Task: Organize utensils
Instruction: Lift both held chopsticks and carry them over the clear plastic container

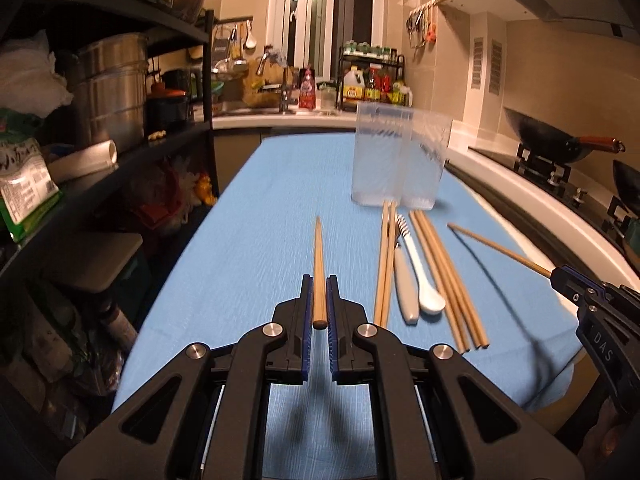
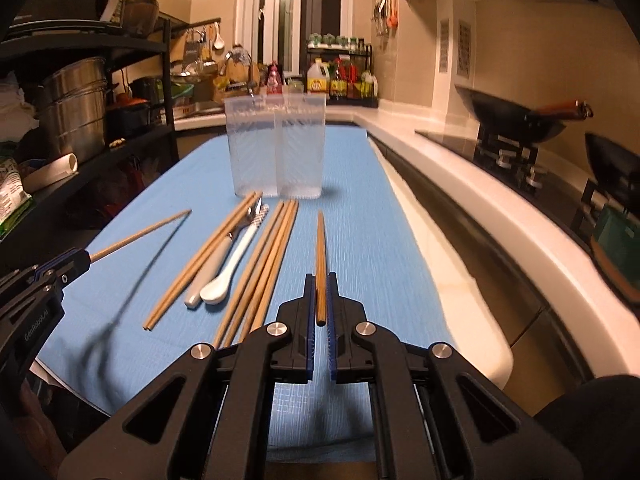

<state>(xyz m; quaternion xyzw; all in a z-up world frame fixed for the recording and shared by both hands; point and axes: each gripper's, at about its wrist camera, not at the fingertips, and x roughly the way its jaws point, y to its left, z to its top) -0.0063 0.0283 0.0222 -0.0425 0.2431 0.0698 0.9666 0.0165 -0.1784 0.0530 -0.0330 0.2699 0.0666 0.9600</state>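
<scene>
I am holding my left gripper clamped on a single tan wooden chopstick, its blue pads pressing both sides of the butt end while the tip is pointing toward the far edge of the light blue cloth-covered tabletop. My right gripper is doing the same with a second tan wooden chopstick, which is hanging above the cloth near the right edge. Between the two, around the middle of the tabletop, the other utensils are lying flat: a pair of wooden chopsticks, a grey-handled fork and a white ceramic spoon touching side by side, then three more wooden chopsticks. Just beyond them, two clear plastic rectangular containers are standing upright (pressed side by side) toward the far edge.
</scene>
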